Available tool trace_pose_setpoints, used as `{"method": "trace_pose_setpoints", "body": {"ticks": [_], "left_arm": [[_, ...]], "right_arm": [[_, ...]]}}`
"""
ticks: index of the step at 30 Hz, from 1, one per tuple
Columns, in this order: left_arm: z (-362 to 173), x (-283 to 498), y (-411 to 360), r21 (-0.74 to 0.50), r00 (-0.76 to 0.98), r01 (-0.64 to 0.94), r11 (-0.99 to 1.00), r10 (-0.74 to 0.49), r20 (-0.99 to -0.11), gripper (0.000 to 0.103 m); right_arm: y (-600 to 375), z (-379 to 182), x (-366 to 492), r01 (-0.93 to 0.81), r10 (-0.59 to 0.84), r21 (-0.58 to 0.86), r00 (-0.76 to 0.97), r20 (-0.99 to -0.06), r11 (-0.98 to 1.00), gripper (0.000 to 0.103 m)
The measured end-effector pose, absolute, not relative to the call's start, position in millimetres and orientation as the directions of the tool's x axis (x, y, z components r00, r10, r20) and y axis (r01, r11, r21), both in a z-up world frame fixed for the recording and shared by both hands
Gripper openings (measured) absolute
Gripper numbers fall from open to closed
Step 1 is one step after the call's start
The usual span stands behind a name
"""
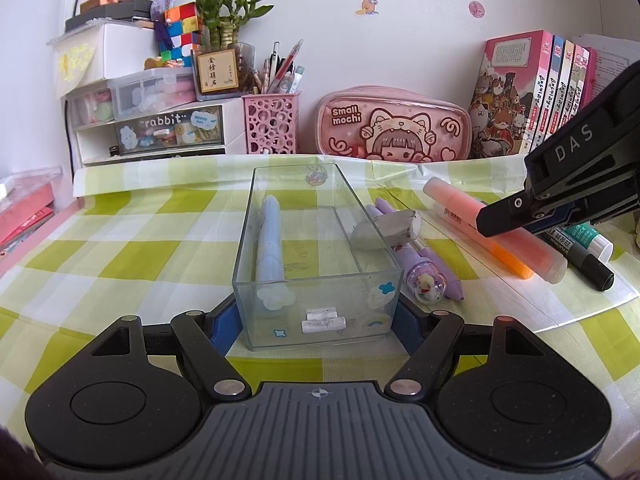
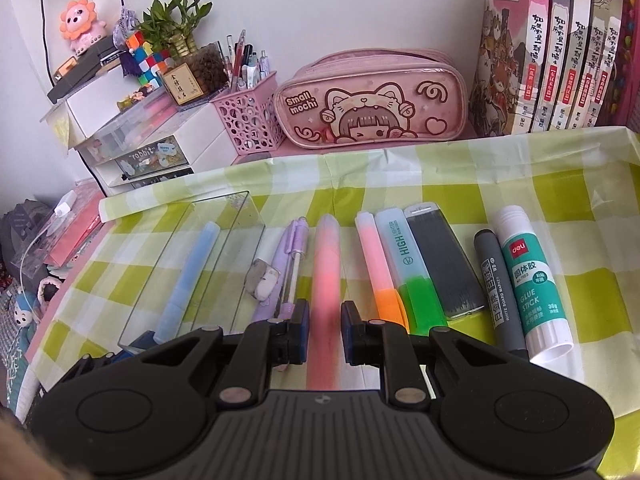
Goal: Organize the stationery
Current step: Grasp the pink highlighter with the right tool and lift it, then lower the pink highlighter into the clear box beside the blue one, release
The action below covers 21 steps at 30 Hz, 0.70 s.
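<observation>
Transfer of one coral-pink highlighter (image 2: 326,264) into the clear box (image 1: 320,184): judged to be the step in hand. Right gripper (image 2: 325,332) clenched on that highlighter towards its near end, a blue pad pressing each side, barrel pointing far. Highlighter placed right of the box, between the purple pens (image 1: 432,276) and the orange-tipped highlighter (image 2: 376,260). Left gripper (image 1: 316,326) clamped across the near end of the box, one pad on each side wall, steadying it on the checked cloth (image 1: 120,240).

Already inside the box: a pale blue pen (image 1: 270,240) along the left wall, and small white pieces (image 1: 323,325) at the near end. Just outside the right wall: a grey eraser (image 1: 384,230) lying on the purple pens.

Next move, as a judgement: carry left over the eraser and purple pens, clear the right rim, line up lengthwise with the box, lower into the bare lane right of the blue pen, and only then loosen. Some risk of clipping the rim or nudging the eraser.

Shown by the right wrist view alone: the grip itself, and the row waiting further right, namely green highlighter (image 2: 408,264), dark flat case (image 2: 444,260), grey whiteboard marker (image 2: 496,288) and glue stick (image 2: 532,284).

Shown by the left wrist view alone: the box floor with its white pieces, and the right gripper from outside, tip over the highlighter. Pads hidden there, and hard to tell whether the highlighter is lifted off the cloth.
</observation>
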<state>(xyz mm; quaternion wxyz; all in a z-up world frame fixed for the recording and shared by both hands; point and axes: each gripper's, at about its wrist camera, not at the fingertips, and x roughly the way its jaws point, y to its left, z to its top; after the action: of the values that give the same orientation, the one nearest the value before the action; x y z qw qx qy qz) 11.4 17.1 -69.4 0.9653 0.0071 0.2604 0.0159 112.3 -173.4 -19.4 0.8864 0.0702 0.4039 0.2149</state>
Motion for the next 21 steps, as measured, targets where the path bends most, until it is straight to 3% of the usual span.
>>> {"method": "trace_pose_setpoints", "body": {"ticks": [12,16,21], "left_arm": [[-69,11,18,0.014,0.859,-0.025,1.0,0.029,-0.512,0.074],[-68,12,19,0.011,0.859,-0.022,1.0,0.024,-0.512,0.074],[-69,11,18,0.008,0.86,-0.021,1.0,0.022,-0.509,0.074]], "right_arm": [[-158,5,121,-0.344,0.544,0.422,0.534,-0.647,0.839,0.021],[-142,10,136,-0.332,0.628,0.534,0.45,-0.635,0.778,0.021],[-106,6,155,-0.292,0.617,0.544,0.394,-0.681,0.787,0.021]]}}
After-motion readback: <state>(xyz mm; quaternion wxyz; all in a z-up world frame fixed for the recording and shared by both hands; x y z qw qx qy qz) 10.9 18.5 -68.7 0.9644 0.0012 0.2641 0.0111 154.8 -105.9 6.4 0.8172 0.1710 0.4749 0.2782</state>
